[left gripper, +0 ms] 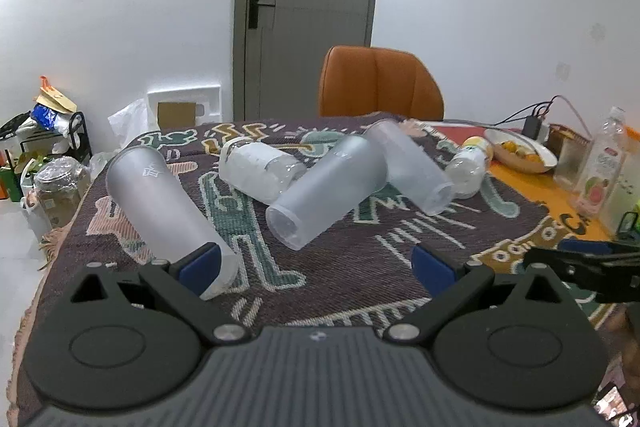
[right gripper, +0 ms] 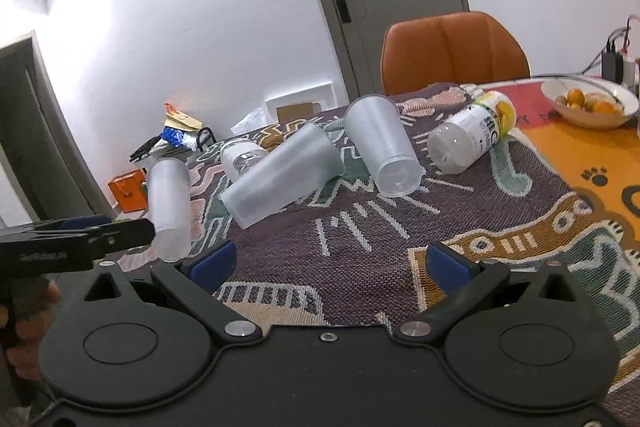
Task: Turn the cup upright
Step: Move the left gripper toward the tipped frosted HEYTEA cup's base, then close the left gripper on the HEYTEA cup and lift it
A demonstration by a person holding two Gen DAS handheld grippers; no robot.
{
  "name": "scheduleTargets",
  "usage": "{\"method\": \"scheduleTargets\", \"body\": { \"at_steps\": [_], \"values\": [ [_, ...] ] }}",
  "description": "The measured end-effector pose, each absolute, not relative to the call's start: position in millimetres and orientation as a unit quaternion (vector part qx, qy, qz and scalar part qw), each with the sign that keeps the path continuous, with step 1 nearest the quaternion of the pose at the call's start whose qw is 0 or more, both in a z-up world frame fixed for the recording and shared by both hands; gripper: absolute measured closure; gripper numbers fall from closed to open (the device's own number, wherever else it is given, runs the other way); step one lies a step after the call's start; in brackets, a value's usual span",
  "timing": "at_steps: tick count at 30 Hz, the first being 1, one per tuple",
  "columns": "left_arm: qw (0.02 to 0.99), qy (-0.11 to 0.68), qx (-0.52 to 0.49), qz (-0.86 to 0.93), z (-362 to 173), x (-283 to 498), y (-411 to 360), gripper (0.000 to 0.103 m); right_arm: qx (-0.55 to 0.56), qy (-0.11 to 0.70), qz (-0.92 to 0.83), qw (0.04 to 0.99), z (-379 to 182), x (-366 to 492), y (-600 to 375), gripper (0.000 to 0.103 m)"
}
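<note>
With both my left tool [left gripper: 316, 267] and right tool [right gripper: 328, 263] wide open and empty, I feared the nearest cup [left gripper: 164, 203] rolling off the table [left gripper: 360, 267].

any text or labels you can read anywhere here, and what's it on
None of it reads fully.
Left cup: small white logo, too small to read.
Yellow-capped bottle: dark label print, blurred.
Clear bottle: fruit-picture label, words too small.
Left gripper: grey lettering on its side, too blurred.
Rug: woven letters at its edge, cut off and distorted.
</note>
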State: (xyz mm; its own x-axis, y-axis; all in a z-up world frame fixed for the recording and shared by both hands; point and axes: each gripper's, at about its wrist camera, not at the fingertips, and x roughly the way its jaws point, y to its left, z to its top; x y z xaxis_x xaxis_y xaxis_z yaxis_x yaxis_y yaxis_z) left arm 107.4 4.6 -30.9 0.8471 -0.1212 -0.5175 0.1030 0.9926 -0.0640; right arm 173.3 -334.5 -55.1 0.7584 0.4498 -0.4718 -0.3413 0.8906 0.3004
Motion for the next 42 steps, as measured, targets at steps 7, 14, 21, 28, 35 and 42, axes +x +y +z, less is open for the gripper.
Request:
{"method": "scheduleTargets", "body": {
  "at_steps": [7, 14, 21, 28, 35, 42],
  "values": [
    [0.956, 0.286, 0.004, -0.066, -36, 142, 3, 0.002, 0.123, 0.290, 0.199, 0.928, -68, 190, -336, 0.000],
    [0.948, 0.305, 0.034, -0.078, -41, 175, -6, 0.008, 0.134, 0.296, 0.171, 0.930, -79, 204, -337, 0.000],
    [0.941, 0.321, 0.063, -0.089, -48, 209, -19, 0.017, 0.142, 0.301, 0.144, 0.932, -88, 222, -339, 0.000],
    [0.931, 0.338, 0.090, -0.101, -53, 239, -31, 0.026, 0.153, 0.307, 0.136, 0.929, -95, 239, -343, 0.000],
    [0.924, 0.348, 0.110, -0.115, -57, 264, -38, 0.032, 0.161, 0.317, 0.124, 0.926, -101, 255, -347, 0.000],
    [0.919, 0.352, 0.132, -0.121, -61, 285, -46, 0.032, 0.169, 0.318, 0.117, 0.925, -105, 263, -349, 0.000]
  ]
}}
